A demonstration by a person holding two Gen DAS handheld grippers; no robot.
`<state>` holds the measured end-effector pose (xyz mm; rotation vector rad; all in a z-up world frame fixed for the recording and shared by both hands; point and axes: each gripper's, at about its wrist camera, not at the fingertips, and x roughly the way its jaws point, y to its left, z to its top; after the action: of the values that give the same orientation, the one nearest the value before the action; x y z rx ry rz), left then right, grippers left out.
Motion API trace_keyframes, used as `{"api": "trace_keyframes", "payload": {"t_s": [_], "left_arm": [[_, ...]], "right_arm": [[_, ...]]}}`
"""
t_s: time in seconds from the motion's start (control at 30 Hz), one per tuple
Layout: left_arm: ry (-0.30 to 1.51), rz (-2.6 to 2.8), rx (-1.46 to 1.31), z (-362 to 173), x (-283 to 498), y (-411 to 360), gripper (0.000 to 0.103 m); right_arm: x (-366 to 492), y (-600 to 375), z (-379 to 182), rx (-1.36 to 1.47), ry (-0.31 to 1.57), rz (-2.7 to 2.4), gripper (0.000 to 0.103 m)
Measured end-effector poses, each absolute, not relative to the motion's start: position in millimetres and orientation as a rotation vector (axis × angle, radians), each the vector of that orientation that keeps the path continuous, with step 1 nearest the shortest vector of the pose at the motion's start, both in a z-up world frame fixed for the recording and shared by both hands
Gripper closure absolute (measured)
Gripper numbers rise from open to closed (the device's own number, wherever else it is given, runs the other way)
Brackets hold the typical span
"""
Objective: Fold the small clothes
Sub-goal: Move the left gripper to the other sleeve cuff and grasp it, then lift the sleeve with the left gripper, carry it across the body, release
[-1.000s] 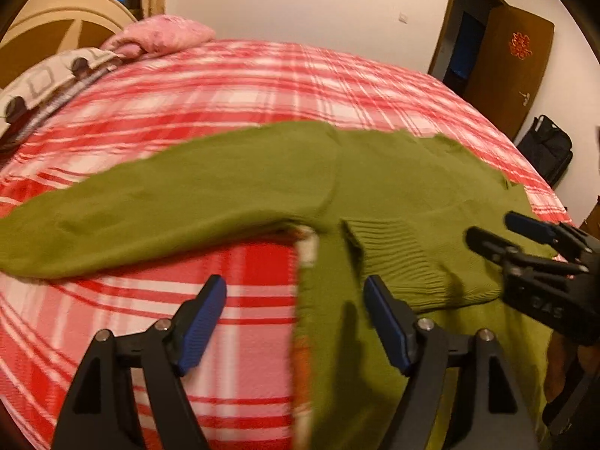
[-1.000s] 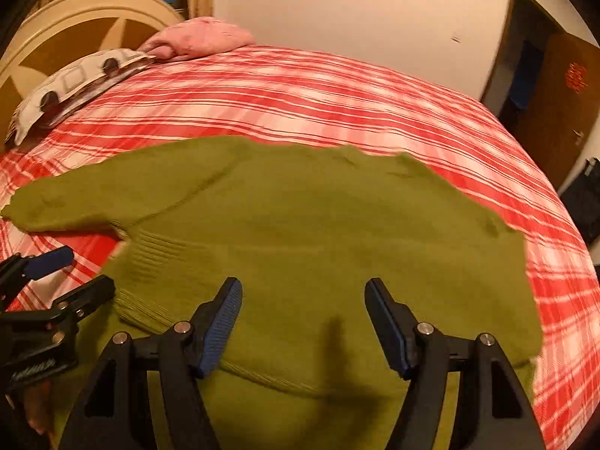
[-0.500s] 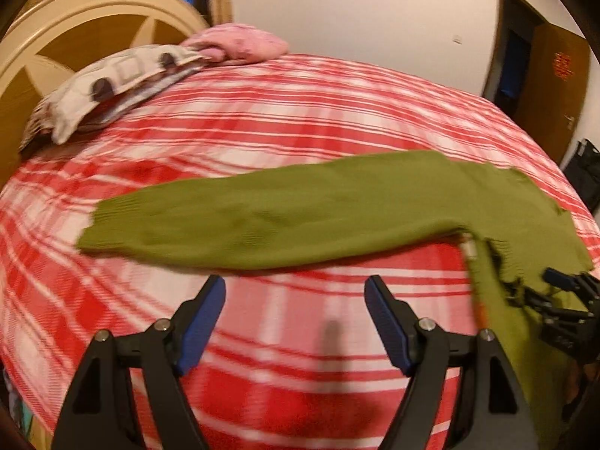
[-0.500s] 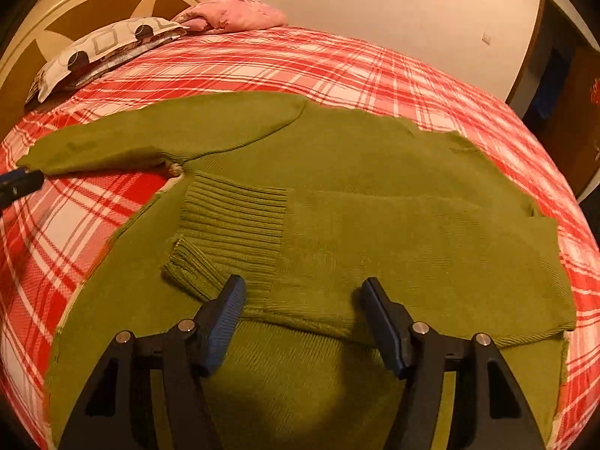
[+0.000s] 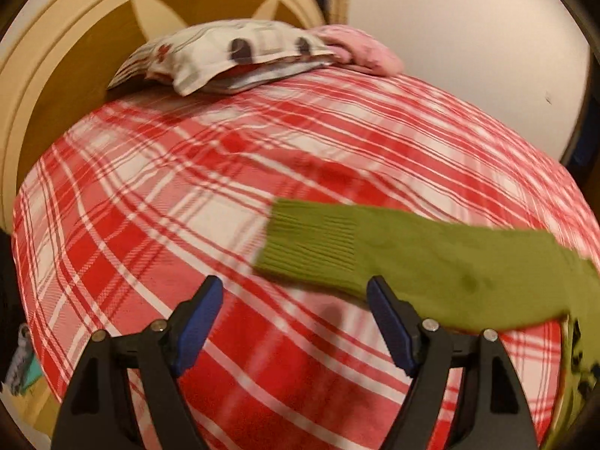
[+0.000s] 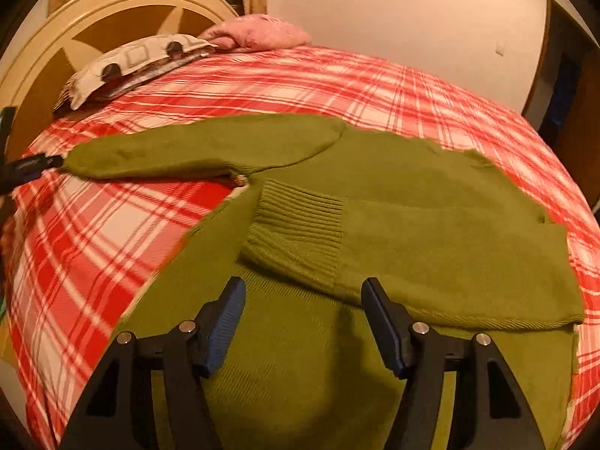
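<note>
An olive green knit sweater (image 6: 393,195) lies flat on the red plaid bed. One sleeve is folded across the body, its ribbed cuff (image 6: 296,232) near the middle. The other sleeve (image 6: 198,150) stretches out to the left. In the left wrist view that sleeve (image 5: 442,262) ends in a ribbed cuff (image 5: 311,240) just beyond the right finger. My left gripper (image 5: 294,292) is open and empty above the bedspread beside the cuff; it also shows in the right wrist view (image 6: 30,167) at the sleeve end. My right gripper (image 6: 302,296) is open and empty over the sweater body.
The red and white plaid bedspread (image 5: 187,187) covers the bed. A patterned pillow (image 5: 225,56) and a pink pillow (image 5: 360,48) lie by the cream headboard (image 5: 56,56). A dark doorway (image 6: 566,86) stands at the right.
My left gripper has swept left along the outstretched sleeve to its cuff. My right gripper has pulled back a little over the sweater body. Both stay open.
</note>
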<state>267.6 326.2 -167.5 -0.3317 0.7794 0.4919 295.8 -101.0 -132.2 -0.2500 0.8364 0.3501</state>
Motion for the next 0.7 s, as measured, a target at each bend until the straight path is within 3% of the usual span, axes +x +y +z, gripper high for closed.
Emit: {"api": "trace_keyframes", "payload": {"t_s": [0.27,0.37,0.53,0.6,0.7], "left_arm": [[0.792,0.464,-0.415,-182,287,340,0.026],[0.787,0.440,-0.414,-180,294,339,0.045],[0.797,0.432,-0.417,-181,298,345,0.085],[0.800,0.405,-0.437,-180,296,347,0.094],[0.787,0.381,-0.470,-175,292,348,0.096]], "right_arm": [[262,-89,-127,-0.300,0.784,0.418,0.038],[255,-87,-130,-0.318,0.781,0.419,0.038],[253,-94,-133,-0.285,0.788,0.410,0.038],[253,-97,-134,-0.276,0.788,0.402,0.038],[252,-100,-136,-0.263,0.791,0.398,0.038]]}}
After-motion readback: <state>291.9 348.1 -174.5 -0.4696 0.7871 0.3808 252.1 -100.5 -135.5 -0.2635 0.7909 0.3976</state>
